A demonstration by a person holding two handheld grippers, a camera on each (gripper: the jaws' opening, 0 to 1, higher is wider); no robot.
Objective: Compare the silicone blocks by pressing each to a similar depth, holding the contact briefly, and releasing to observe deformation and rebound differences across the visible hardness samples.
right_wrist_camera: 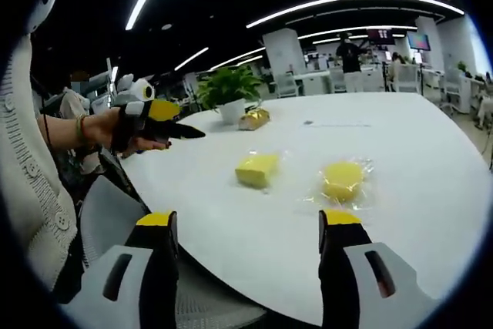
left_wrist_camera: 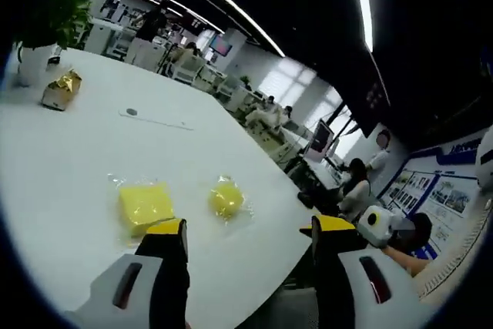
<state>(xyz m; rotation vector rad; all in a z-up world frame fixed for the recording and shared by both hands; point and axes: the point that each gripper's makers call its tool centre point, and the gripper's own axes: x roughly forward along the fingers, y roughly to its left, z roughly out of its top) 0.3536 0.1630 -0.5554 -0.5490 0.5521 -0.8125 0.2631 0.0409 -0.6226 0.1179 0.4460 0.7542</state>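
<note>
Grippers, left [left_wrist_camera: 246, 227] & right [right_wrist_camera: 250, 219], hovered w/ jaws apart over table [right_wrist_camera: 431, 190], clear of square block [right_wrist_camera: 257, 169] & round block [right_wrist_camera: 342, 180].

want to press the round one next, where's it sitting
The round block lies on the white table, right of the square block, just beyond the right gripper.

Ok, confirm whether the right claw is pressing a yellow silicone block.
No, the open right claw hovers short of both the square yellow silicone block and round one.
</note>
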